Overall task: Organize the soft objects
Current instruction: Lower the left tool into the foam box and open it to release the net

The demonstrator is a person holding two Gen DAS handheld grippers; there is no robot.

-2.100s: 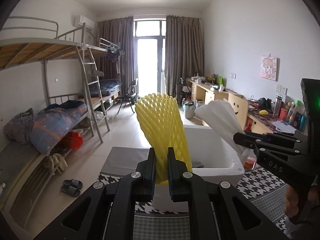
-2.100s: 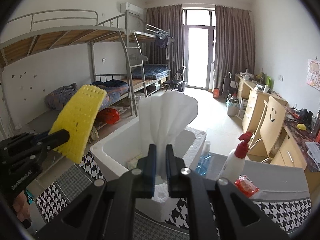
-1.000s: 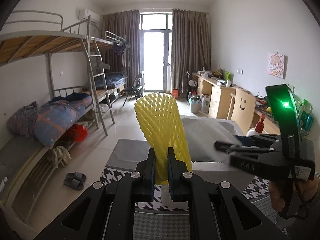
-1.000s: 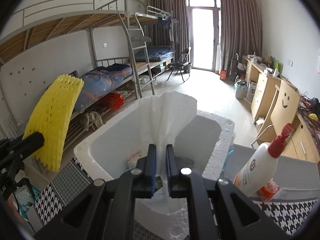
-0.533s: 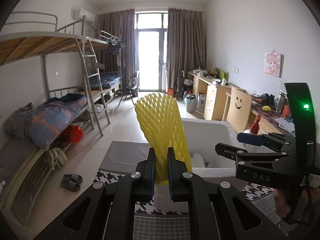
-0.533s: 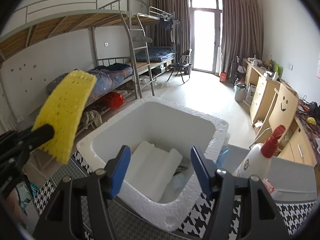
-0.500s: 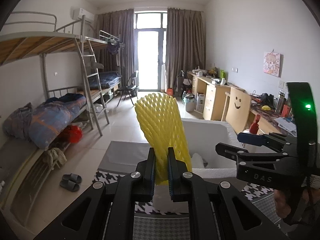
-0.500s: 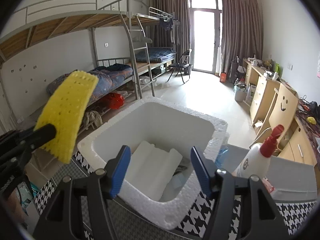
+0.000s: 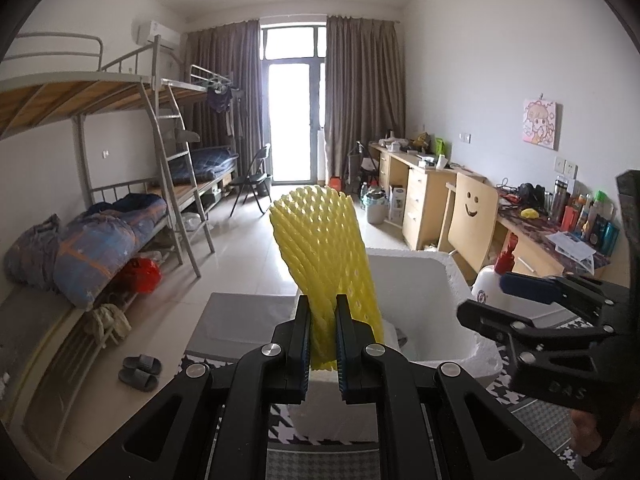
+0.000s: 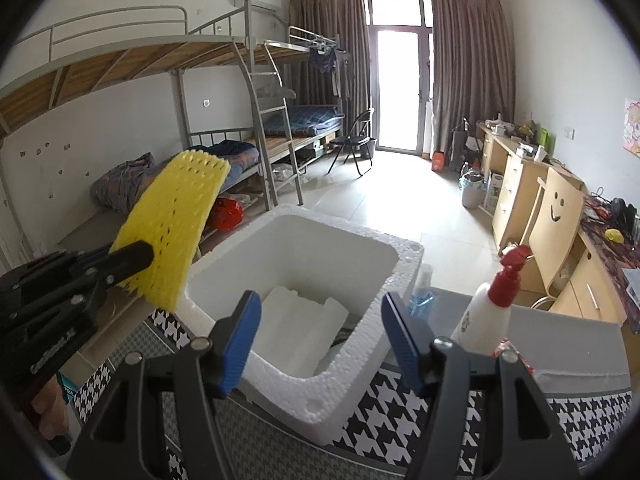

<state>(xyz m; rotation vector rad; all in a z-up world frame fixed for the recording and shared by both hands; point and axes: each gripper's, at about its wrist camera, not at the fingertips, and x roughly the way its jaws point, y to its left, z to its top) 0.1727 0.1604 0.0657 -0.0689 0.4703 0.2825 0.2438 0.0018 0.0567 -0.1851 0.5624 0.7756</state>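
Since the earlier frame, the right gripper (image 10: pixel 320 336) had let go of the white foam (image 10: pixel 298 330), which lay in the box (image 10: pixel 404 258) just ahead of its spread, empty jaws. Left gripper (image 9: pixel 322 346) clenched the yellow net (image 9: pixel 326 264) upright (likely next in), beside the box's near wall.

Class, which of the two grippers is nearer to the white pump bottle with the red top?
Right. The right gripper hangs open beside the white pump bottle with the red top; the left gripper holds yellow foam netting across the white foam box.
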